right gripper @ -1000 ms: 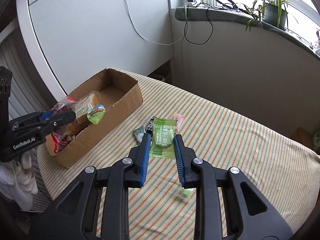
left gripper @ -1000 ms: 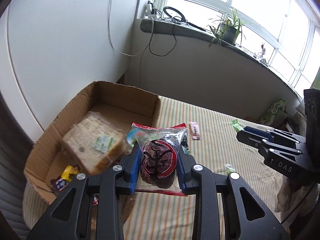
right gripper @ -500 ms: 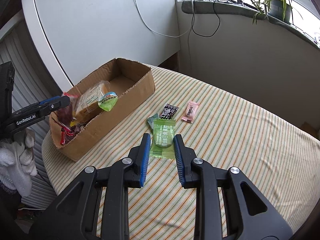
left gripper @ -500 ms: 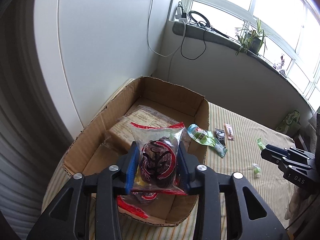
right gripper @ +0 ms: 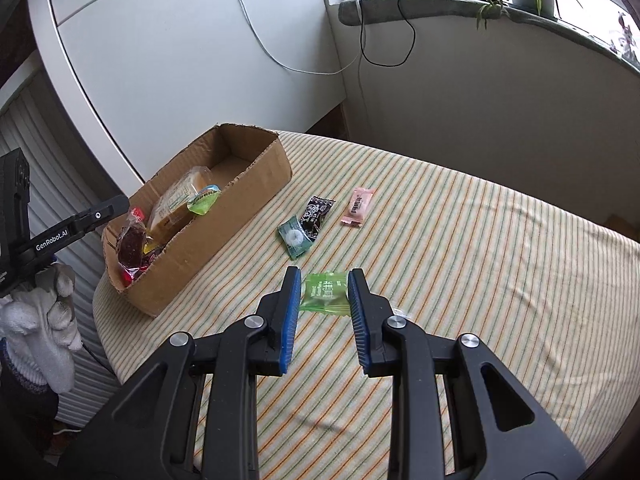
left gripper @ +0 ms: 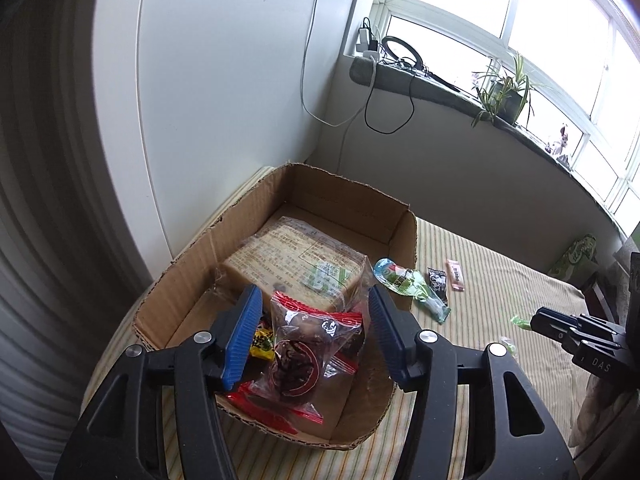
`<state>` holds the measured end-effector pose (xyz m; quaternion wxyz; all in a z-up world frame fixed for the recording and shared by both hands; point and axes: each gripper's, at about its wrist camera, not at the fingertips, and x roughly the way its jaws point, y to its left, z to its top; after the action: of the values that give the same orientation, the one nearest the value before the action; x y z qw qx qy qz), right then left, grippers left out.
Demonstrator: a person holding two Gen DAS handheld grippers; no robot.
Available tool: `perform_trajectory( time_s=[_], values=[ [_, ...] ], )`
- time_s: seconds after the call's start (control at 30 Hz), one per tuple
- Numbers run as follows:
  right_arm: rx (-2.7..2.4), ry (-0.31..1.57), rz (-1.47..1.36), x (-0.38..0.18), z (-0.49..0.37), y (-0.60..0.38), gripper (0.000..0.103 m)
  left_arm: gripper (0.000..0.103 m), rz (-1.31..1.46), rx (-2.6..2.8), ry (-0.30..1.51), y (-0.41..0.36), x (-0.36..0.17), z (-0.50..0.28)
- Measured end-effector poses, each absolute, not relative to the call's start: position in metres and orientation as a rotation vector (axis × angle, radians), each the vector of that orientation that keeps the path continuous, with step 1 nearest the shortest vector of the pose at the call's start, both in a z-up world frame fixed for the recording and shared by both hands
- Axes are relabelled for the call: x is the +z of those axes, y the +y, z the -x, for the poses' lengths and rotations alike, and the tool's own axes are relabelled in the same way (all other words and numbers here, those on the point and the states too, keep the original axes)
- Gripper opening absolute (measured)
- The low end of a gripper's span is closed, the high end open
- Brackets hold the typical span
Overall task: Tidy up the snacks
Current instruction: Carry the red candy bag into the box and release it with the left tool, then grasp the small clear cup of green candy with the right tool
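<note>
cardboard box holds wrapped bread and red-edged snack bag.

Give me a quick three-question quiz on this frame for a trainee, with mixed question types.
1. True or false: the pink wrapper lies inside the cardboard box.
2. What is the right claw shut on? A) a spoon B) a green packet C) a bottle
3. Of the teal packet, the black packet and the pink wrapper on the striped cloth, which lies farthest from the box?

Key: 1 false, it lies on the cloth outside the box; 2 B; 3 the pink wrapper.
</note>
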<state>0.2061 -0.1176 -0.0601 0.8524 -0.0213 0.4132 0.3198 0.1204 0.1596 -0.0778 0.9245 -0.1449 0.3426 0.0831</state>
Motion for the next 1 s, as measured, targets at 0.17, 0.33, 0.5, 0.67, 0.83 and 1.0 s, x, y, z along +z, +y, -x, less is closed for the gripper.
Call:
perform_trajectory(
  time_s=[0.17,0.33,0.5,0.67,0.83,1.0],
  values=[
    [0.706,0.859,-0.01,-0.046,-0.207,-0.116,0.025,0.055,0.3,0.101,0.697,0.142,-0.075,-0.114],
    [0.799,0.83,0.004,-0.029,-0.202,-0.075,0.025,0.055,0.311,0.072,0.693,0.139,-0.074,-0.105],
    [0.888,0.828,0.04,-0.026,-0.194,-0.021,0.025,0.055,0.301,0.105,0.699,0.157,-0.078,-0.095],
    [0.964,0.842,0.081,-0.033,-0.184,0.029,0.025,0.055,0.315,0.141,0.696,0.181,-0.082,-0.079],
    [1.004,0.854,0.117,-0.039,-0.176,0.062,0.029,0.055,0.345,0.171,0.696,0.202,-0.087,-0.067],
    [0.997,0.826,0.101,-0.032,-0.174,0.063,0.076,0.055,0.356,0.189,0.683,0.211,-0.085,-0.06]
  ],
)
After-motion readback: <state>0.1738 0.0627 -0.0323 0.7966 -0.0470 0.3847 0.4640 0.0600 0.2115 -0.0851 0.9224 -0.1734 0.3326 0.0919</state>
